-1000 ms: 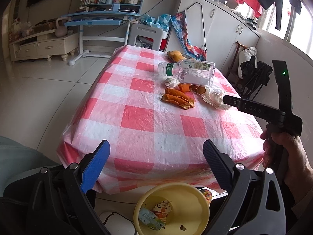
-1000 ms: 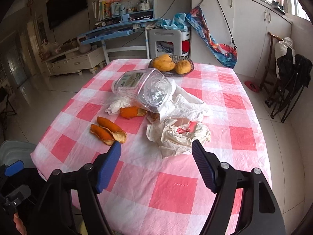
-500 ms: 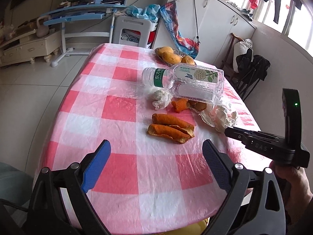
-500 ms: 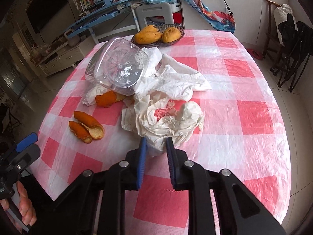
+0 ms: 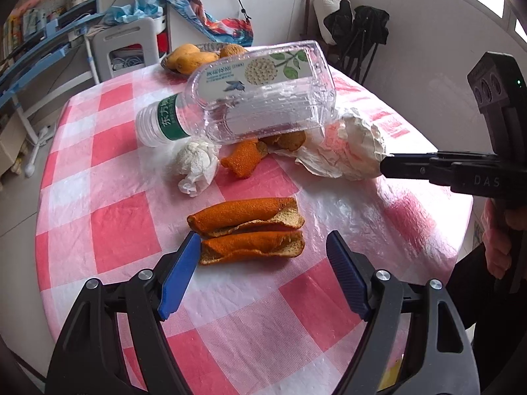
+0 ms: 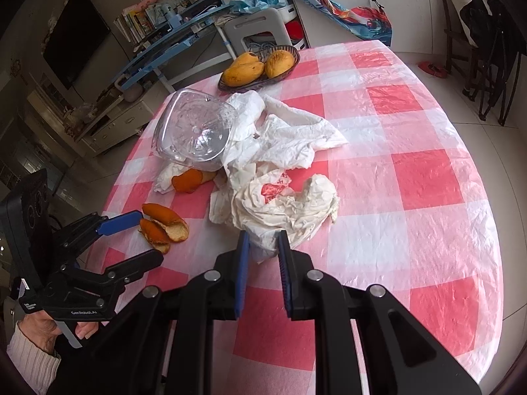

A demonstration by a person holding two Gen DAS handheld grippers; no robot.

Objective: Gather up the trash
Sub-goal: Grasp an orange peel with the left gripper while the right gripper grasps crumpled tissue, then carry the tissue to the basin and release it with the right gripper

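While both grippers work over the table, the scene reads:

Surface: round table under a pink-and-white checked plastic cloth (image 6: 425, 177).

Right gripper (image 6: 262, 240): black frame with blue pads, fingers narrow, pinched on the near edge of the crumpled white plastic bag with red print (image 6: 290, 202); bag lies on the cloth, its bulk just past the fingertips. In the left wrist view the right gripper (image 5: 383, 166) comes in from the right, its tip at the bag (image 5: 342, 151).

Left gripper (image 5: 263, 251): jaws fairly wide and closing, nothing pinched yet. The two long curled orange peel pieces (image 5: 250, 230) lie stacked on the cloth between the fingertips; the left pad sits at the near peel's end, touch cannot be told. Right pad apart from the peel. In the right wrist view the left gripper (image 6: 145, 237) brackets the same peels (image 6: 163, 223).

Other trash: large clear plastic water bottle with green label (image 5: 250, 98) on its side, resting over the litter; small orange peel chunk (image 5: 243, 159) just below it; balled white tissue (image 5: 196, 166) beside that chunk; spread white paper tissues (image 6: 280, 131) between bottle and bag.

Far edge: dark woven basket (image 6: 286, 69) holding yellow mangoes (image 6: 245, 70), well apart from the trash.

Person: a hand (image 6: 46, 326) in a cream knit sleeve holds the left gripper's handle; another hand (image 5: 497, 247) holds the right one.
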